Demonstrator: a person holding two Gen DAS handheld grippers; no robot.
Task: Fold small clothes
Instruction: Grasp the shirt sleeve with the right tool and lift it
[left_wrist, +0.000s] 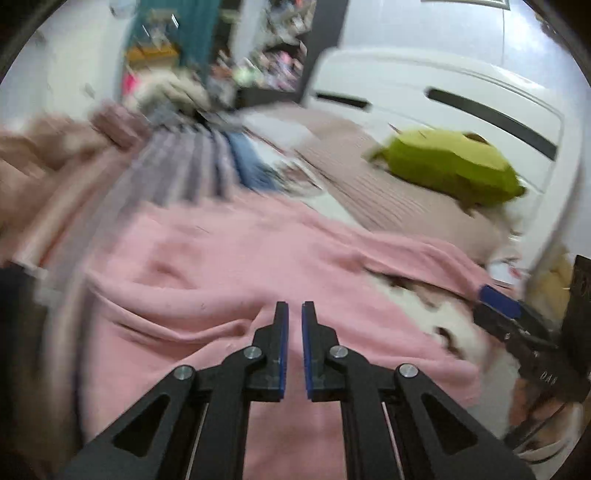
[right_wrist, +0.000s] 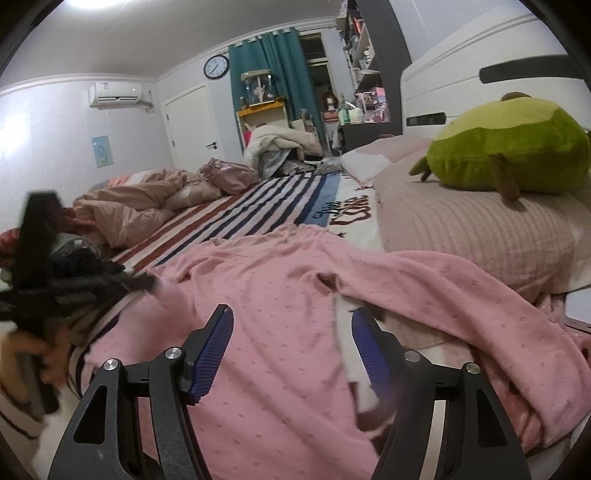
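Observation:
A pink garment (left_wrist: 236, 266) lies spread on the bed, wrinkled, with a sleeve running to the right; it also shows in the right wrist view (right_wrist: 280, 302). My left gripper (left_wrist: 294, 308) hovers over its near part with the jaws nearly closed and a narrow gap, nothing between them. The view is blurred by motion. My right gripper (right_wrist: 291, 321) is open over the garment's near edge, beside the neck opening. The right gripper also shows at the right edge of the left wrist view (left_wrist: 498, 299), and the left gripper at the left of the right wrist view (right_wrist: 88, 284).
A green plush toy (right_wrist: 513, 147) sits on a pink pillow (right_wrist: 461, 225) at the head of the bed. A striped sheet (right_wrist: 258, 206) lies beyond the garment, a crumpled beige duvet (right_wrist: 133, 206) at the far left. A white headboard (left_wrist: 443, 96) stands behind.

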